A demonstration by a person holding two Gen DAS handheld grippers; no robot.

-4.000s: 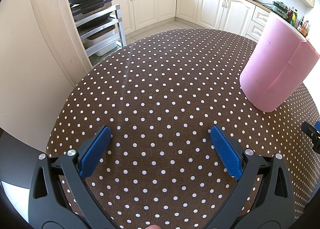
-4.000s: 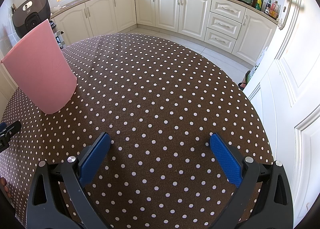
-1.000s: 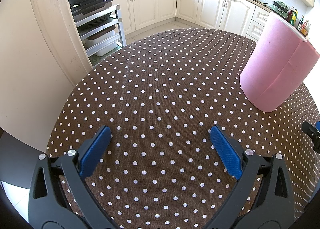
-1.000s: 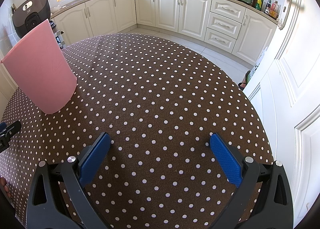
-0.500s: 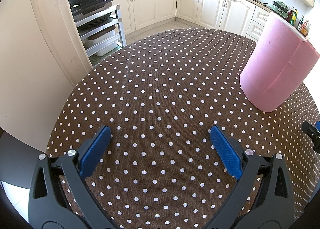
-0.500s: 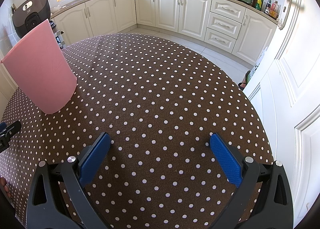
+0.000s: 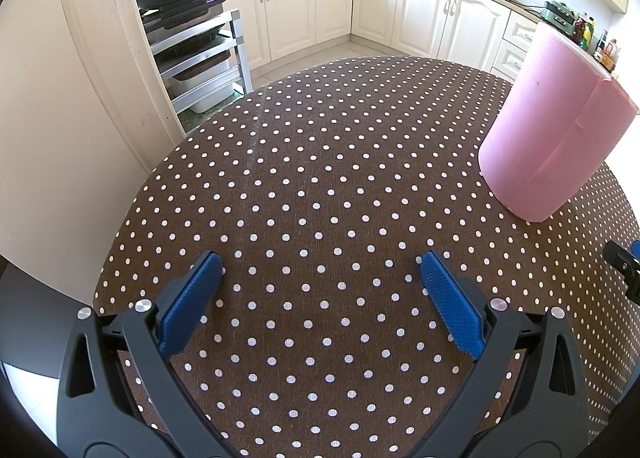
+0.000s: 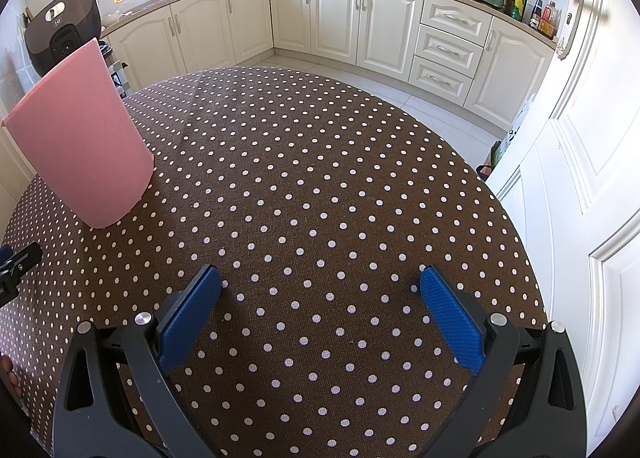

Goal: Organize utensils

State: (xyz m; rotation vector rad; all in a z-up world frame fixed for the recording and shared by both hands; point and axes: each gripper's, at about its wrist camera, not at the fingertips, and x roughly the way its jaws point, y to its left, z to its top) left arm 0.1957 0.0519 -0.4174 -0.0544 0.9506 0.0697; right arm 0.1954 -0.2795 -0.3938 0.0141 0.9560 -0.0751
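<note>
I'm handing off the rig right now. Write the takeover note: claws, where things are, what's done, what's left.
Left claw: open, empty, low over the table.
Right claw: open, empty, low over the same table.
Pink holder: upright on the table, between the two claws, to the right of the left claw and to the left of the right one. Its inside is hidden.
Utensils: none visible on the table in either view.
Done: nothing that shows.
Left: find the utensils and put them in order, likely in the holder.
</note>
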